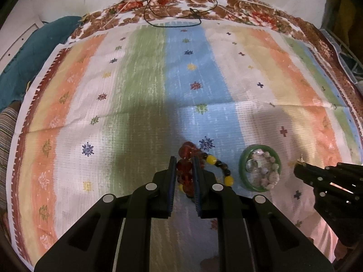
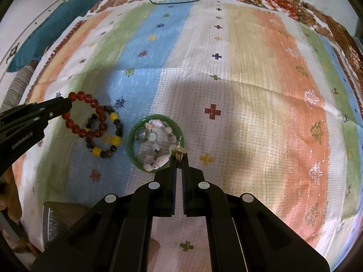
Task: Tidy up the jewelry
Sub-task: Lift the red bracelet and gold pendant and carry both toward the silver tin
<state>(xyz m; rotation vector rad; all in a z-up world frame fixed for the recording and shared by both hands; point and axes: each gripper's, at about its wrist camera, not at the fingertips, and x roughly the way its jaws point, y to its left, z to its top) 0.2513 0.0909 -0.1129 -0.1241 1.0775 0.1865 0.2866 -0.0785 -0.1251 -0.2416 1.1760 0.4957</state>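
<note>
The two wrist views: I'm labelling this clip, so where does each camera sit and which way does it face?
Left wrist view: sits on the left hand-held gripper, looks steeply down its fingers at the striped cloth; its jaws grip the red bead bracelet.
Right wrist view: sits on the right hand-held gripper, looks down likewise; its jaws pinch a small gold earring over the green bangle.
Shared: cloth, both bracelets, bangle, and each view shows the other gripper at its edge.

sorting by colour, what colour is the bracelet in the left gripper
Red beads, clearest in the right wrist view.
</note>
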